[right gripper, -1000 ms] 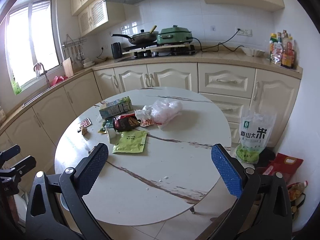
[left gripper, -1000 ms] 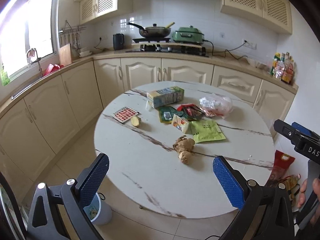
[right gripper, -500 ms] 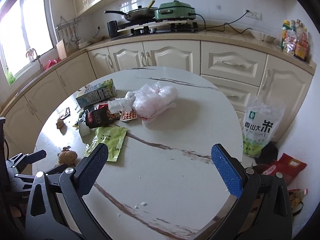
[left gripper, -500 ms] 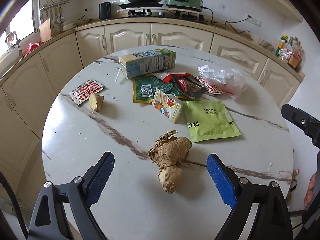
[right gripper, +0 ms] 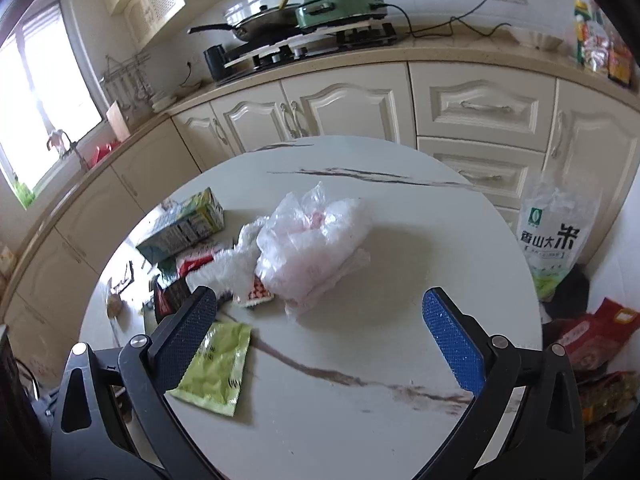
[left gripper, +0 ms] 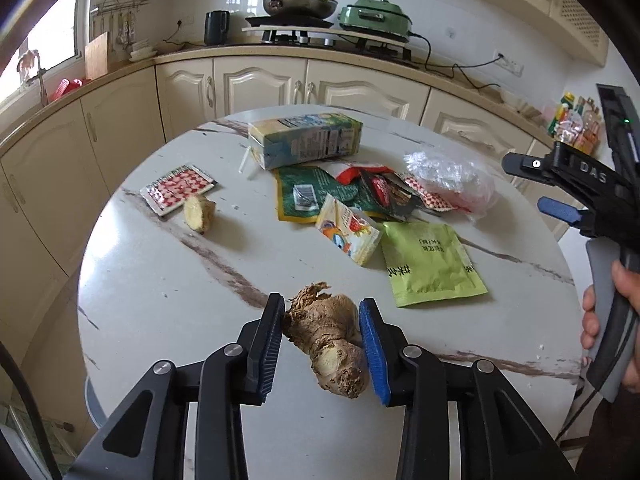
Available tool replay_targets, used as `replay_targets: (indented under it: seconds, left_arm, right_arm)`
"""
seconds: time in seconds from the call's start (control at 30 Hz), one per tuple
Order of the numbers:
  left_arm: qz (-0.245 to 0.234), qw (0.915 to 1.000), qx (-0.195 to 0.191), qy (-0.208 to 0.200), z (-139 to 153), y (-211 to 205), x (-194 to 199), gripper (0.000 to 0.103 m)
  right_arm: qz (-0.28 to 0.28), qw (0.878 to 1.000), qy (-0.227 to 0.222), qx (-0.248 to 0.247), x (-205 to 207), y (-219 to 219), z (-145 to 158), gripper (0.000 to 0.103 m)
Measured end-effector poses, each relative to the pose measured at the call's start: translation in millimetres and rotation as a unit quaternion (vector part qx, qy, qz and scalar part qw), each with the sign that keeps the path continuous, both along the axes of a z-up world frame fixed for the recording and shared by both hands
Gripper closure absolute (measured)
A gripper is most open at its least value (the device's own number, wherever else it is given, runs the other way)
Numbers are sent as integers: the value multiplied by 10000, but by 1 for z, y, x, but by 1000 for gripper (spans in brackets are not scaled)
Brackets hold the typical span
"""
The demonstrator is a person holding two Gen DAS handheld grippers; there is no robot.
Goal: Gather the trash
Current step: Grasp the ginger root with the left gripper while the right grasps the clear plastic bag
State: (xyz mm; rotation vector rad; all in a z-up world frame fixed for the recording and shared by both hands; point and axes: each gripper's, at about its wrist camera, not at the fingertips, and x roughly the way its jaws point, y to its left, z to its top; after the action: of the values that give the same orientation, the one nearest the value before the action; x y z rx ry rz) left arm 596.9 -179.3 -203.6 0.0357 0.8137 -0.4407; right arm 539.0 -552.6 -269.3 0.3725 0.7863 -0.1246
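My left gripper [left gripper: 322, 344] is shut on a knobbly ginger root [left gripper: 330, 340] at the near side of the round marble table [left gripper: 168, 280]. Further back lie a small ginger piece [left gripper: 198, 218], a red-checked blister pack [left gripper: 178, 194], a green carton [left gripper: 306, 142], a yellow snack packet [left gripper: 348, 234], a light green sachet [left gripper: 428, 264], dark wrappers and a crumpled clear plastic bag [left gripper: 452, 178]. My right gripper [right gripper: 320, 340] is open and empty, just short of the plastic bag [right gripper: 316, 244], with the green sachet [right gripper: 216, 364] under its left finger.
Cream kitchen cabinets curve around behind the table. A stove with a pan [left gripper: 298, 4] and a green cooker sits on the counter. A rice bag [right gripper: 554, 240] and red packets [right gripper: 592, 332] stand on the floor right of the table. A grey bin [left gripper: 94, 412] shows under the table's left edge.
My left gripper moved in and down to the ginger root and closed on it. My right gripper advanced over the table toward the plastic bag, still open.
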Motion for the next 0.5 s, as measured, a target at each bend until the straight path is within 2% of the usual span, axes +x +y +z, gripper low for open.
replay_targets:
  seconds: [0.03,0.1,0.2,0.3,0.37,0.43,0.47,0.5]
  left_arm:
    - [38,10000,10,-70,3,4,-1,78]
    - [64,9999,-20,-102,8,12,-3,78]
    - [84,9999,14,-111,11,20,-2,79]
    - [4,10000,-75,-53,11,26,-3,80]
    - [-37,9999,-95,-36,13,26,-4,80]
    - [-109,9998,-168,-15,15,26,-7,80]
    - [-146,9997,-203,-18,16,26,-8,80]
    - [-218,9995,-229,-31,18,25,-10,80]
  right_arm:
    - [-95,10000,31,-5,7,-1,-3,0]
    - [-300,9991,268,-113,27,-4,-11,0]
    - [-547,9971,530,16,53,-16,-27,0]
    - [-334,9962,745,314,69,-18,-40,0]
    - [-157,9972,726,96,72,-11,-40,2]
    - [37,9978,653,73,73,-8,-42,31]
    - [90,9978,658,61,73,-8,-41,38]
    - [137,9978,641,44,70,-7,-40,41]
